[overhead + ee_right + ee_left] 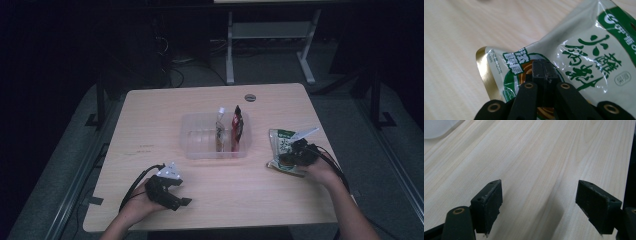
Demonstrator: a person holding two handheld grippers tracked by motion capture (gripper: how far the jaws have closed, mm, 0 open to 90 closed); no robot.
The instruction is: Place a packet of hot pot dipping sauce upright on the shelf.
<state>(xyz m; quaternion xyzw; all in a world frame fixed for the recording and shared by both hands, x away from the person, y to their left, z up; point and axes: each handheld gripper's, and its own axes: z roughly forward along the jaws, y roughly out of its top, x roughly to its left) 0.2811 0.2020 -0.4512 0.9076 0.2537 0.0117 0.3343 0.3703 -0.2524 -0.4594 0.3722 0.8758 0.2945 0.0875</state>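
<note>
Packets: two (220,131) binned, one (283,150) outside

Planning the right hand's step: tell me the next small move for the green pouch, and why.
Probably lift the green pouch a little and carry it toward the clear bin. The right gripper has its jaws pinched together at the pouch's lower part, seemingly on its film, while the pouch lies on the table right of the bin, where two packets already stand.

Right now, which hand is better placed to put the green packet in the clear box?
Probably the right: its hand-held gripper is closed against the green packet beside the clear box. The left hand-held gripper is open over bare table.
</note>
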